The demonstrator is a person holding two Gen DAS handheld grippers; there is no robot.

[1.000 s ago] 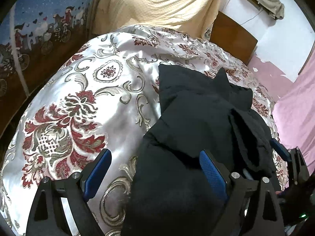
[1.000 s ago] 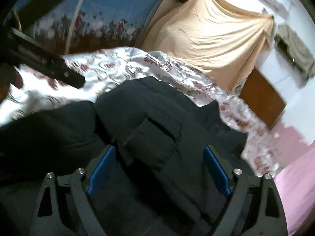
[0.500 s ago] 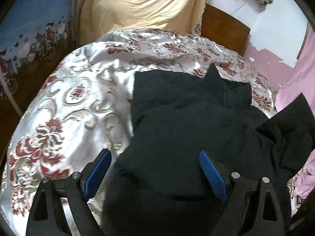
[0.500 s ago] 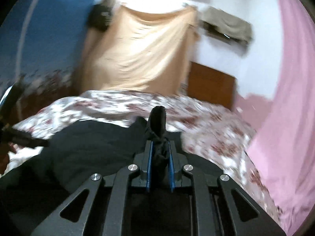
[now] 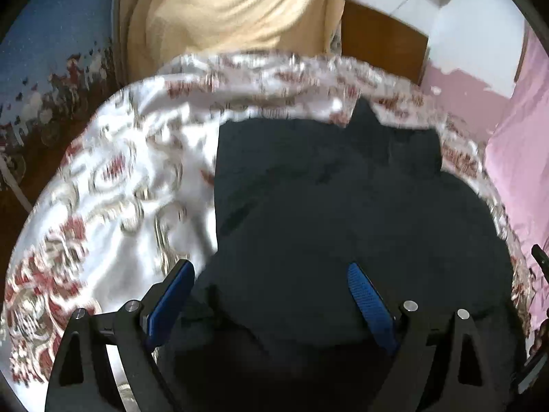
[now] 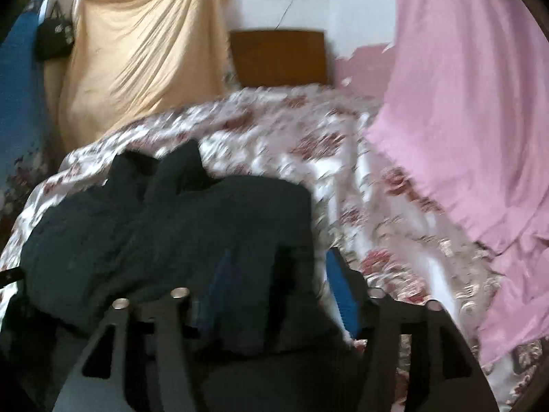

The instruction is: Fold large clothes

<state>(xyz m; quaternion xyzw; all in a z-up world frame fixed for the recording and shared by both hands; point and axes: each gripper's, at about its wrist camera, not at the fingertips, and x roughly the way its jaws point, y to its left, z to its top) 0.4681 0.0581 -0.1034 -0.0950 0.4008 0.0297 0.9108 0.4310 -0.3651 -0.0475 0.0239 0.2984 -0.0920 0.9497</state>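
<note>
A large black garment (image 5: 326, 206) lies spread on the floral satin bedspread (image 5: 130, 178); it also shows in the right wrist view (image 6: 164, 233). My left gripper (image 5: 271, 295) is open, its blue pads wide apart just above the garment's near part. My right gripper (image 6: 278, 288) is open over the garment's right edge, and a fold of black cloth lies loosely between its blue pads. The right view is blurred by motion.
A pink curtain (image 6: 463, 103) hangs at the right and rests on the bed's edge. A beige cloth (image 6: 144, 58) and a brown wooden headboard (image 6: 278, 56) stand behind the bed. A blue patterned wall (image 5: 51, 34) is on the left.
My right gripper, shut on a pinch of black cloth half a second ago, has opened and come down over the garment's right side. The lifted flap now lies flat. My left gripper shifted slightly forward.
</note>
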